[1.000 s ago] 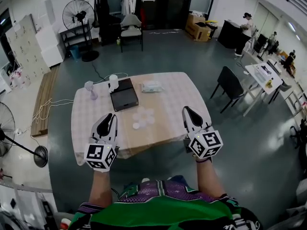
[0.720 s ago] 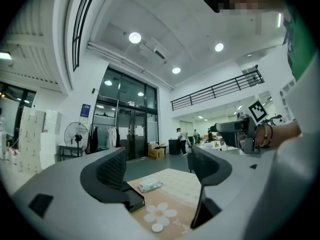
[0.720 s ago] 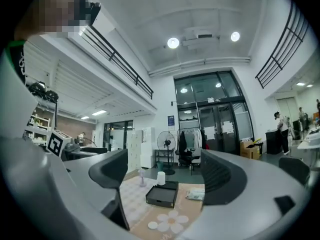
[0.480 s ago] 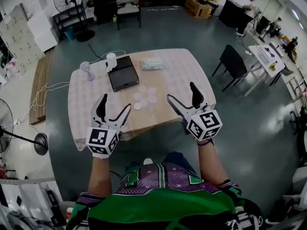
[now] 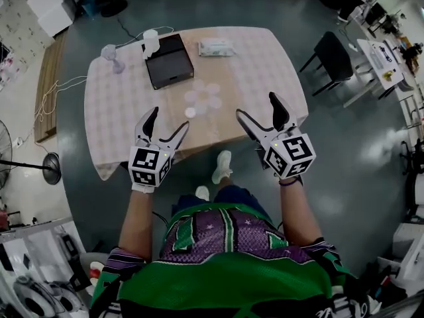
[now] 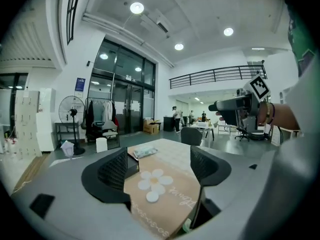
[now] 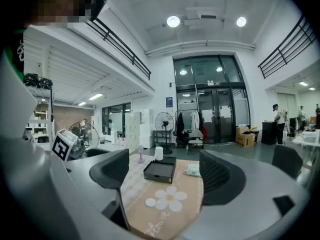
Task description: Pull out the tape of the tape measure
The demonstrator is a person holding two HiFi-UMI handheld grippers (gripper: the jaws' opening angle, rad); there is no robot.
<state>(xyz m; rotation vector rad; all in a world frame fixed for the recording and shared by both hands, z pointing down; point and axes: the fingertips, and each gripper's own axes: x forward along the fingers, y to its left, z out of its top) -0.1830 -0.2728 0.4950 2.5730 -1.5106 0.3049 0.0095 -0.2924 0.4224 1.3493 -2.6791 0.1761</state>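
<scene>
Left gripper (image 5: 168, 119) and right gripper (image 5: 257, 106) spread wide at the table (image 5: 119, 111) edge; no tape measure in any view.
Both have just been opening, with nothing between either's jaws, likely readied for a 2-handed pull. At 11 o'clock from the flower print (image 5: 202, 98) sits a black box (image 5: 169, 61), contents hidden; a white cup (image 5: 151, 42) stands at its 11 o'clock.

Both held forward, well apart: left gripper (image 5: 169, 118), right gripper (image 5: 256, 105); jaws just opened wide, nothing between.
</scene>
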